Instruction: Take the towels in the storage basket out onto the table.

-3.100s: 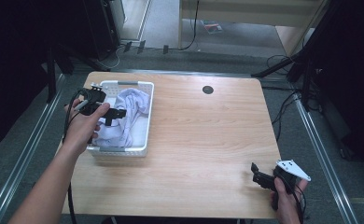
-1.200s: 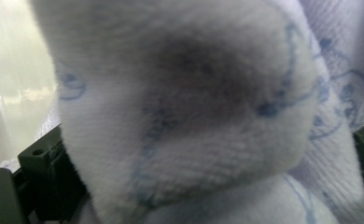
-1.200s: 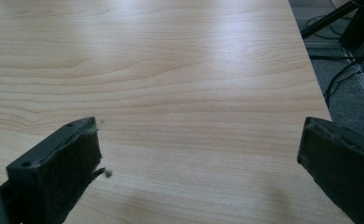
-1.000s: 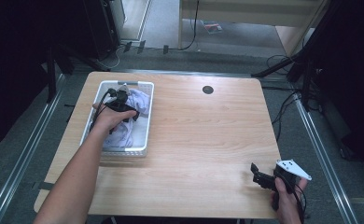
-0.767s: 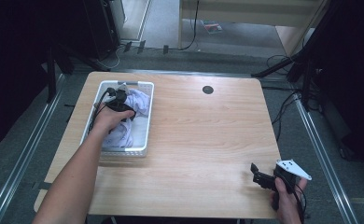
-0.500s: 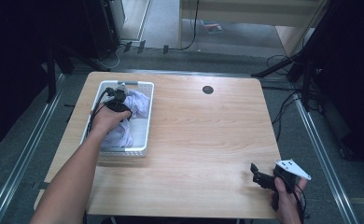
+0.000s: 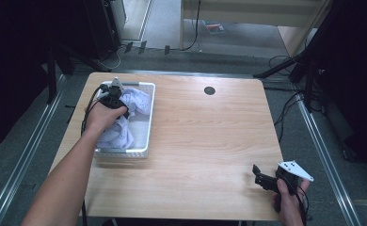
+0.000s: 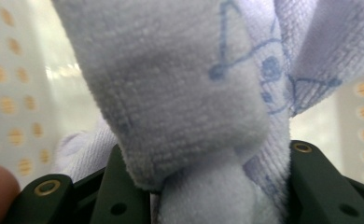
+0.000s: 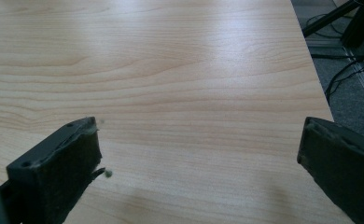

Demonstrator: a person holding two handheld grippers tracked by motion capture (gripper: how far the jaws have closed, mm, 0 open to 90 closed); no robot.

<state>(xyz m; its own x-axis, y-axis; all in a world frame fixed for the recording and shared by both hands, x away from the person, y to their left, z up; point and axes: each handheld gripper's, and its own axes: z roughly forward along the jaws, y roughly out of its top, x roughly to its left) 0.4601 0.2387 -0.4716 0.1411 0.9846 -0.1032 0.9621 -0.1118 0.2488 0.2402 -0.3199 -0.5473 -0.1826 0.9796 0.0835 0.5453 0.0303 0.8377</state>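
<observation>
- The left gripper (image 7: 112, 96) reaches down into the white basket (image 7: 146, 120), because that is where the pale blue cloth (image 7: 133, 101) lies crumpled.
- Its jaws have just been closing and now pinch a thick fold of the cloth (image 8: 180, 116) between them, bunched upward so it should lift clear of the rest.
- The right gripper (image 7: 262, 180) rests at the near right corner of the counter (image 7: 210, 141), jaws spread wide and empty over bare wood, likely parked until the cloth comes out.
</observation>
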